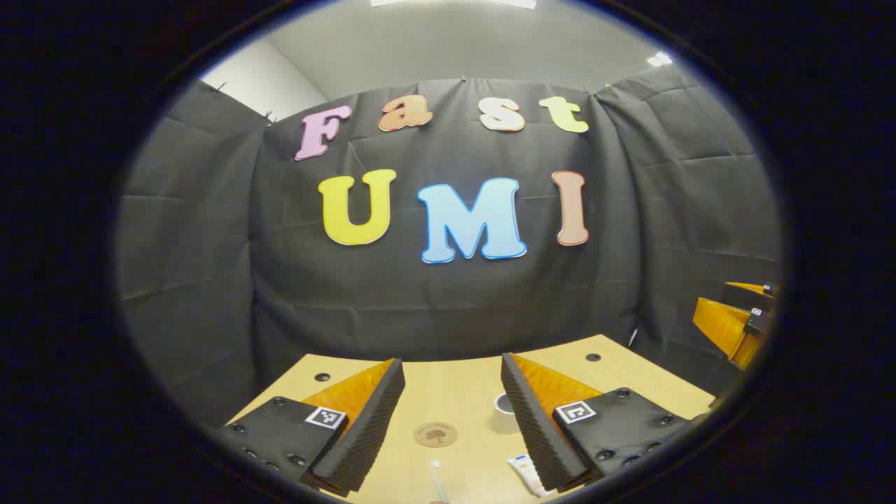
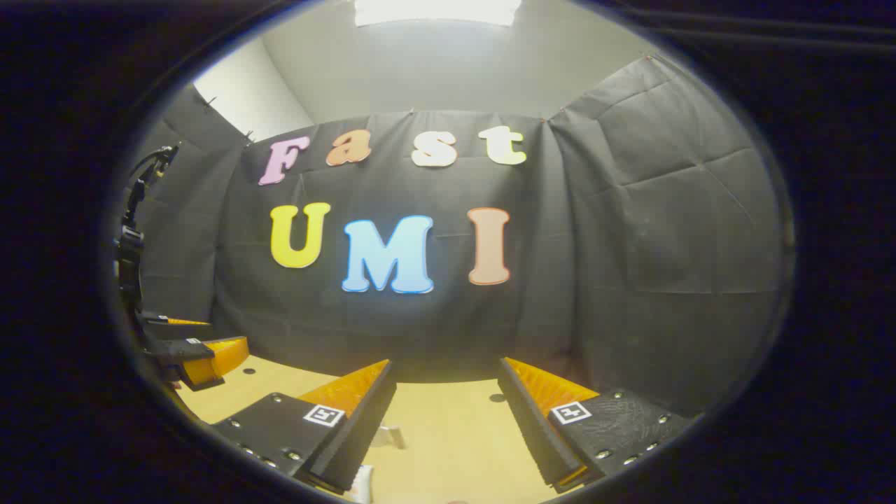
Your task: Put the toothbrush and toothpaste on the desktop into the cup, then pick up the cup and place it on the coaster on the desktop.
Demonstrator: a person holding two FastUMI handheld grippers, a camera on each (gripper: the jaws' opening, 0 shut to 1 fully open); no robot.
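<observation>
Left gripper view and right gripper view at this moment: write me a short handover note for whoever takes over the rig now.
Left gripper: jaws open, holding nothing, above the desktop.
Right gripper: jaws open, holding nothing; it also shows at the right edge of the left gripper view.
Things, in the left gripper view: coaster between the jaws; cup beside it, partly behind one finger; toothbrush and toothpaste lying on the desktop nearer the camera.
Done: nothing.
Left: toothbrush and toothpaste into the cup, then the cup onto the coaster.
</observation>
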